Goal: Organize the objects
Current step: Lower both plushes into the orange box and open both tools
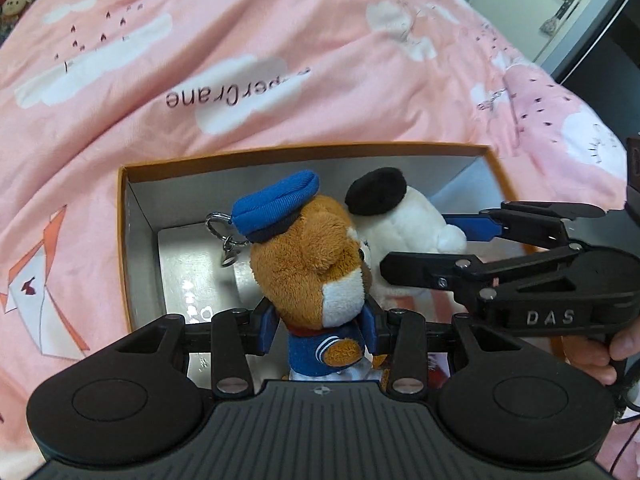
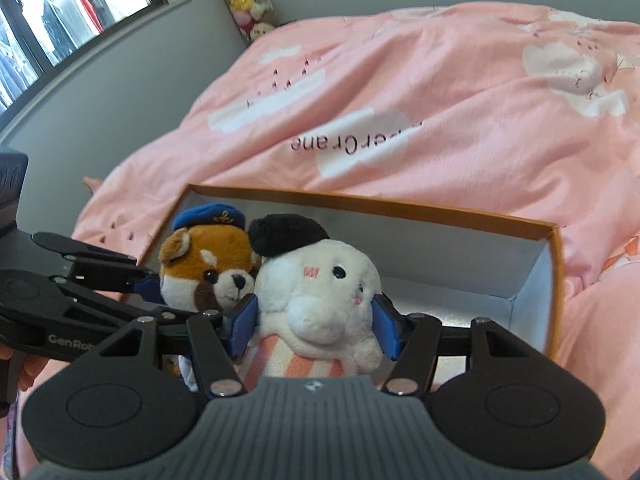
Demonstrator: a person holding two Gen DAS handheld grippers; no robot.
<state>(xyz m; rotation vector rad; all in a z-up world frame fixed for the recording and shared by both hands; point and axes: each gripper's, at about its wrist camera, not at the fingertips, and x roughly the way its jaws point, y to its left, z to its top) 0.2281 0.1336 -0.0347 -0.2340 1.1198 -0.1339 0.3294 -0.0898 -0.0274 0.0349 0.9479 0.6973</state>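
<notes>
- While over open orange cardboard box [image 1: 128,248]: left gripper [image 1: 322,322] clamped on brown sailor-capped plush [image 1: 308,256].
- Right gripper [image 2: 316,326] clamped on white black-beret plush [image 2: 320,280], touching its neighbour.

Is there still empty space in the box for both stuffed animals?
Yes. The box floor is bare on the right side of the right wrist view, between the white plush and the end wall. In the left wrist view, floor also shows beside the fox plush, under its keyring. The middle is crowded: both toys touch.
</notes>
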